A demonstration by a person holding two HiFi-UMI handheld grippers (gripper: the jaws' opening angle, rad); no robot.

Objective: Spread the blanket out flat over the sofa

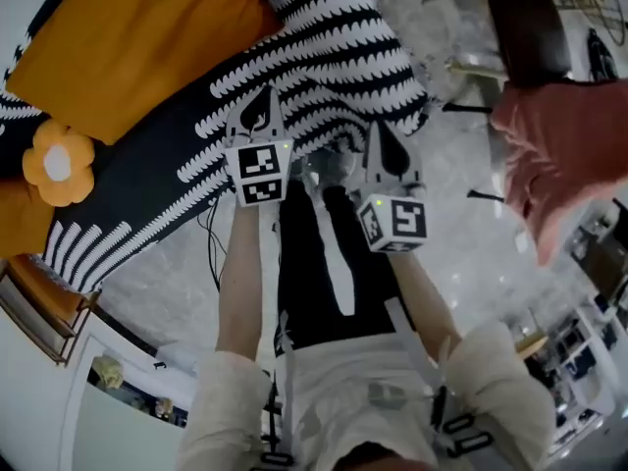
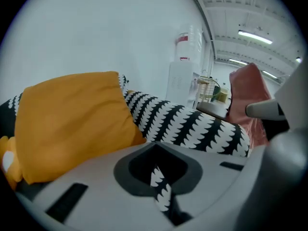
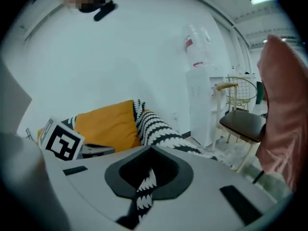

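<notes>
A black-and-white patterned blanket point(image 1: 324, 57) lies rumpled over the sofa, reaching down to its front edge. My left gripper point(image 1: 258, 101) is shut on the blanket's near edge, and a narrow fold of the fabric point(image 2: 161, 191) shows pinched between its jaws. My right gripper point(image 1: 378, 135) is shut on the same edge a little to the right, with a strip of the pattern point(image 3: 144, 191) caught in its jaws. The two grippers sit close together, side by side. The left gripper's marker cube point(image 3: 60, 141) shows in the right gripper view.
A large orange cushion point(image 1: 137, 37) lies on the blanket at the left, with a flower-shaped cushion point(image 1: 59, 165) below it. At the right stand a chair point(image 1: 525, 27) and a pink cloth point(image 1: 559, 155). A water dispenser point(image 3: 199, 95) is against the wall. A wooden side table point(image 1: 39, 302) is at the lower left.
</notes>
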